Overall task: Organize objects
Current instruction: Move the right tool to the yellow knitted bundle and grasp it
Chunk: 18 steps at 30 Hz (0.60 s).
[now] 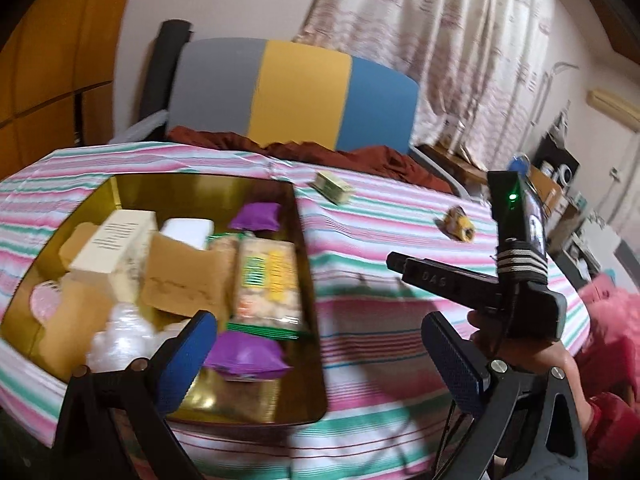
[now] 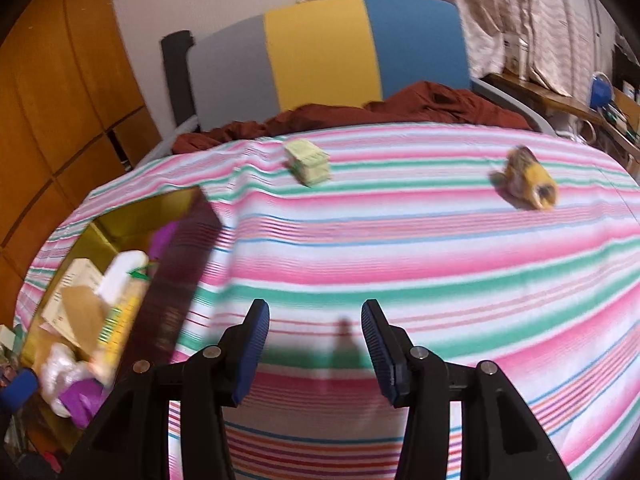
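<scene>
A gold tin box (image 1: pixel 308 272) sits on the striped tablecloth at the left; it also shows in the right wrist view (image 2: pixel 188 256). It holds a purple packet (image 1: pixel 246 354), a cracker pack (image 1: pixel 266 280), cardboard boxes and plastic wrap. A pale green box (image 1: pixel 334 188) (image 2: pixel 308 162) and a yellow wrapped snack (image 1: pixel 458 222) (image 2: pixel 528 182) lie loose on the cloth farther back. My left gripper (image 1: pixel 320 356) is open and empty over the tin's near right corner. My right gripper (image 2: pixel 316 344) is open and empty above bare cloth; its body shows in the left wrist view (image 1: pixel 516 276).
The table wears a pink, green and white striped cloth (image 2: pixel 400 248). Behind it stands a chair with a grey, yellow and blue back (image 1: pixel 296 92) and rust-red fabric (image 2: pixel 400 112) on its seat. Curtains and cluttered shelves are at the right.
</scene>
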{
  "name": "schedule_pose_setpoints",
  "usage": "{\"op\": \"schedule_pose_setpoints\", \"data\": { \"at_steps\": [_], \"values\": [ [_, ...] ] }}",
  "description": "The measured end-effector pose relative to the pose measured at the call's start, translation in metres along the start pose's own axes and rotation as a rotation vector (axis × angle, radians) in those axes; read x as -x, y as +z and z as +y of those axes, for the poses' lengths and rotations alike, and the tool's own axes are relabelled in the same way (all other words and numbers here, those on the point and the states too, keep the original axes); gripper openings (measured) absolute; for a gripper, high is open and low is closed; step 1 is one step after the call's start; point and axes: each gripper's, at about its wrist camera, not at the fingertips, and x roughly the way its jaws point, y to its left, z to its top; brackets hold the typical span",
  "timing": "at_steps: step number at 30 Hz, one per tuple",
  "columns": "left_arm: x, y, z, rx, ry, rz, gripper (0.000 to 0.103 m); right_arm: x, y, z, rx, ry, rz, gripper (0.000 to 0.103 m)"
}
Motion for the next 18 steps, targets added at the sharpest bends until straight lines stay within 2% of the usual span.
{"op": "schedule_pose_setpoints", "data": {
  "at_steps": [4,10,18],
  "values": [
    [-0.011,0.004,-0.02,-0.04,-0.022,0.033,0.103,-0.005,-0.005,-0.029,-0.039,-0.052,0.024,0.05],
    [-0.031,0.015,-0.044,-0.077,-0.033,0.061,0.103,-0.003,0.003,-0.075,-0.101,-0.145,0.012,0.054],
    [-0.052,0.019,-0.069,-0.112,-0.065,0.104,0.103,0.002,0.016,-0.11,-0.129,-0.196,-0.014,0.054]
  ]
}}
